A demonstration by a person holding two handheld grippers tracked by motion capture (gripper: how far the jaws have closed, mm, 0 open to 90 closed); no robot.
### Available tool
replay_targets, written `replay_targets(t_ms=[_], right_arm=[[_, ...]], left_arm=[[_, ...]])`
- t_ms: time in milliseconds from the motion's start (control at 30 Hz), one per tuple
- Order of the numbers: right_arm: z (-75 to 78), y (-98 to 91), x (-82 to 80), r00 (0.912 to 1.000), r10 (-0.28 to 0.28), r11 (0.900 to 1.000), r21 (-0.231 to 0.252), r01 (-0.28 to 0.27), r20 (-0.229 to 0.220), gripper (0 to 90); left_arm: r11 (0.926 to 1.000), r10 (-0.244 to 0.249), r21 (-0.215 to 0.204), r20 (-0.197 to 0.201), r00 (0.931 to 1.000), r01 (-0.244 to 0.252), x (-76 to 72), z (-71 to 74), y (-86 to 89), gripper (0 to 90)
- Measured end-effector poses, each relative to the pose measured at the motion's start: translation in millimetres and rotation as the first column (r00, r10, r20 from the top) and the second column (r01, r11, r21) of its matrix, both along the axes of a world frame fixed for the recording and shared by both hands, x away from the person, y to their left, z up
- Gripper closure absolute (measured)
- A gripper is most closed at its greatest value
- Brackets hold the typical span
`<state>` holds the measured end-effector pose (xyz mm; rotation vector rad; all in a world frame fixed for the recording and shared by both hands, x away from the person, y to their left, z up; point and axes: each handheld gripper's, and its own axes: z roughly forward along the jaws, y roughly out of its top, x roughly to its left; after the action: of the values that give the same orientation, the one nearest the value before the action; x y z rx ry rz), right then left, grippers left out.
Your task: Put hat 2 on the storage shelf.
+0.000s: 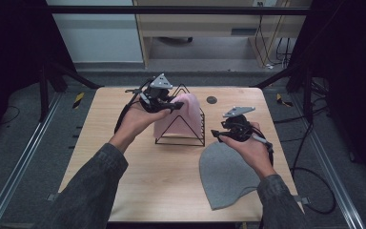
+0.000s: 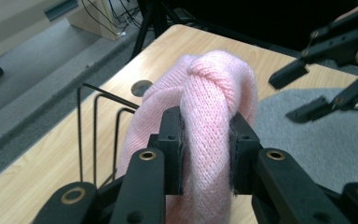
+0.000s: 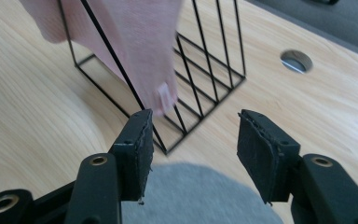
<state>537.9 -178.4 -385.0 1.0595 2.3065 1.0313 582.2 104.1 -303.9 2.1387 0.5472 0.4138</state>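
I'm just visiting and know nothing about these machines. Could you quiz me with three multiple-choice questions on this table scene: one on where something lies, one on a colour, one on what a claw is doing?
1. Where does the grey hat lie?
A. Flat on the table, in front of the wire rack
B. Hung over the wire rack
C. On the floor

2. What colour is the knitted hat draped over the wire rack?
A. Green
B. Pink
C. Black

3. What is the left claw doing?
A. Standing open above bare wood
B. Gripping the rack's wire
C. Pinching a fold of the pink hat

Answers:
1. A, since the high view shows it spread on the wood near the right claw, which stands open with nothing between its jaws.
2. B, as the left gripper view shows pink knit.
3. C, since both pads press the fold from either side.
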Motion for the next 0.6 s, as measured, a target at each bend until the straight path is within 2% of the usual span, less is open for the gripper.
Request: replay_targets(t_ms=[100, 233, 467, 600], right_arm=[[0.1, -11.6, -3.7, 0.9999, -0.017, 0.9998, -0.010, 0.017, -0.002, 45.3], [-3.1, -26.7, -4.3, 0.9977, -0.064, 0.9974, -0.035, 0.063, -0.025, 44.8], [-12.7, -40.2, -4.5, 0.9941, -0.098, 0.9937, -0.060, 0.095, -0.047, 43.5], [-20.5, -46.3, -4.8, 0.9909, -0.116, 0.9917, -0.064, 0.111, -0.069, 41.9]], left_arm=[[0.9998, 0.001, 0.018, -0.001, 1.0000, -0.001, -1.5, -2.9, -0.7, 70.9], [0.9998, 0.002, 0.021, -0.024, 0.9997, -0.001, -0.1, -9.6, -0.7, 70.2], [0.9998, 0.003, 0.019, -0.040, 0.9992, -0.002, 0.2, -15.4, 0.3, 67.5], [0.9998, 0.014, 0.015, -0.030, 0.9995, -0.014, -3.1, -17.1, 1.4, 57.6]])
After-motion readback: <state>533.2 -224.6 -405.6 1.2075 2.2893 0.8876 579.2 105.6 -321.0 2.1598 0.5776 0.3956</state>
